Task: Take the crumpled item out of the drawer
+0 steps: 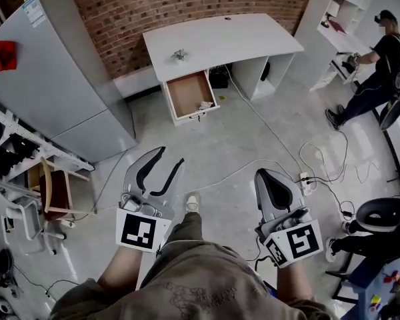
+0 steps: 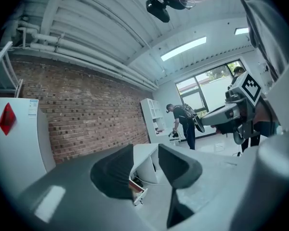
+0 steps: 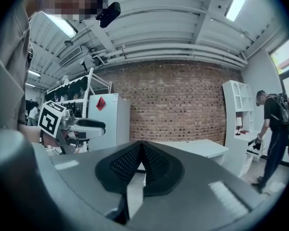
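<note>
A white desk (image 1: pixel 227 39) stands against the brick wall, several steps ahead of me. Its drawer (image 1: pixel 189 92) is pulled out, brown inside. A small white crumpled item (image 1: pixel 205 105) lies in the drawer's front right corner. My left gripper (image 1: pixel 171 156) is held low over the floor, far short of the drawer, open and empty. My right gripper (image 1: pixel 261 174) hangs beside it, shut on nothing. In the left gripper view the open drawer (image 2: pixel 137 186) shows between the spread jaws of the left gripper (image 2: pixel 145 150). The right gripper (image 3: pixel 143 146) points at the desk (image 3: pixel 202 148).
A grey fridge (image 1: pixel 60 65) stands left of the desk. Cables and a power strip (image 1: pixel 305 179) trail over the floor on the right. A person (image 1: pixel 380 65) bends at a white shelf (image 1: pixel 347 5) at the far right. A wooden chair (image 1: pixel 53 192) and racks crowd the left.
</note>
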Demonstrator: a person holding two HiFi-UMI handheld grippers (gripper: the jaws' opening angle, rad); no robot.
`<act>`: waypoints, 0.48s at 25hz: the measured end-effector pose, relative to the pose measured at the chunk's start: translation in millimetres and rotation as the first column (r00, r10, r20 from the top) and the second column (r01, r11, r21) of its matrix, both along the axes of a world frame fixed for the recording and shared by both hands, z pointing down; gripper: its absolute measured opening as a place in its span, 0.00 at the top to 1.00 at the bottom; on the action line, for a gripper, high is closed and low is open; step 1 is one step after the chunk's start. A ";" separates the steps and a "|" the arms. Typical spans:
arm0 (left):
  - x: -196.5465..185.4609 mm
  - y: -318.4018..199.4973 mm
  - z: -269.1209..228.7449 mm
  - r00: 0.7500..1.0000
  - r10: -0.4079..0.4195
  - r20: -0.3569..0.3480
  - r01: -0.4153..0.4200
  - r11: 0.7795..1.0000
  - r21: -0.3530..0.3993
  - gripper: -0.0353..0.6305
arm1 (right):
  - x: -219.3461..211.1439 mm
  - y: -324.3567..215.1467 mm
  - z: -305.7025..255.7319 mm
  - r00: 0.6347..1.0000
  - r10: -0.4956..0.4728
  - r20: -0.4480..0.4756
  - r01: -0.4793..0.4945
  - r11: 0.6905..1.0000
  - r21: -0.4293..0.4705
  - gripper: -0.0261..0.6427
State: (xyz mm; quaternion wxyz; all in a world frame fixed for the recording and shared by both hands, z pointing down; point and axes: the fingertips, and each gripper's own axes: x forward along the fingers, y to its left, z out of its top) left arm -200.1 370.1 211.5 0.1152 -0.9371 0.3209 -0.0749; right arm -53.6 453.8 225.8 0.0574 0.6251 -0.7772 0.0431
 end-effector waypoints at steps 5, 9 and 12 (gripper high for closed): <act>13.9 -73.9 17.0 0.998 0.038 0.058 -0.037 0.999 -0.016 0.72 | 7.7 -72.0 10.7 1.000 0.016 0.000 -0.016 0.999 -0.048 0.92; 22.3 -136.8 30.0 0.996 0.049 0.076 -0.046 0.998 -0.036 0.72 | 16.4 -130.8 24.7 0.999 0.035 0.002 -0.035 0.996 -0.087 0.92; 28.0 -177.9 42.1 0.994 0.061 0.093 -0.056 0.997 -0.057 0.72 | 22.5 -169.2 33.8 0.999 0.048 0.005 -0.047 0.993 -0.111 0.92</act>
